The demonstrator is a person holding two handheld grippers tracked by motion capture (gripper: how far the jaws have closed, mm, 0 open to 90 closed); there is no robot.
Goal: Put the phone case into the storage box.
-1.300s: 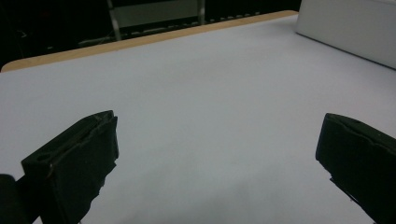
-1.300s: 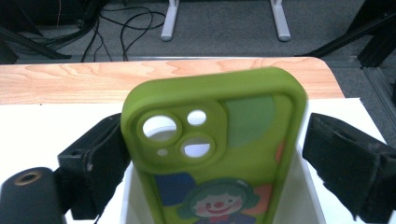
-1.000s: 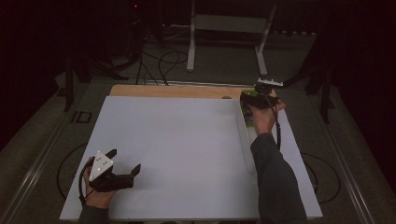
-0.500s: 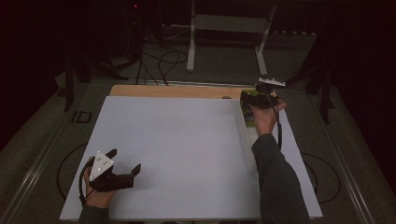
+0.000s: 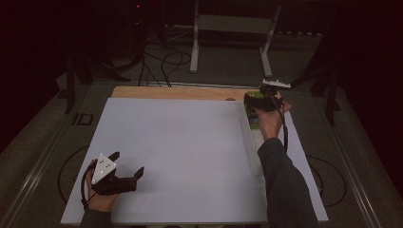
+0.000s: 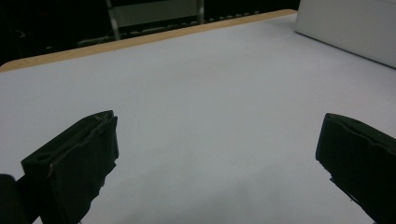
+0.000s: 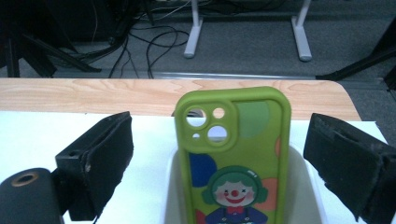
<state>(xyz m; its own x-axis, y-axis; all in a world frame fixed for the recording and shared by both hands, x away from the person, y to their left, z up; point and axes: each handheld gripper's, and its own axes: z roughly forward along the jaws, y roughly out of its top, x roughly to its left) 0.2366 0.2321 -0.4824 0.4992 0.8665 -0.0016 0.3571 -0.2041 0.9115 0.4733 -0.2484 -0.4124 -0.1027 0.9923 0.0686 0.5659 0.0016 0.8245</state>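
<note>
A green phone case (image 7: 233, 154) with a clown picture lies in a narrow white tray (image 7: 303, 196) at the table's far right. My right gripper (image 7: 222, 128) is open, its jaws flanking the case on both sides without touching it. From above, that right gripper (image 5: 260, 100) hovers over the tray's far end (image 5: 252, 147), with a bit of the green case (image 5: 255, 124) showing under the hand. My left gripper (image 5: 127, 164) rests open near the front left of the white board (image 5: 180, 152), and in its own view the left gripper (image 6: 217, 135) has nothing between its jaws.
A wooden table edge (image 5: 180, 92) runs along the back of the board. Beyond it are a metal stand (image 5: 233, 23) and cables (image 5: 166, 61) on the floor. The tray's wall (image 6: 345, 28) is at the upper right of the left gripper view.
The right hand and gripper have shifted very slightly over the tray's far end. The left gripper has stayed put.
</note>
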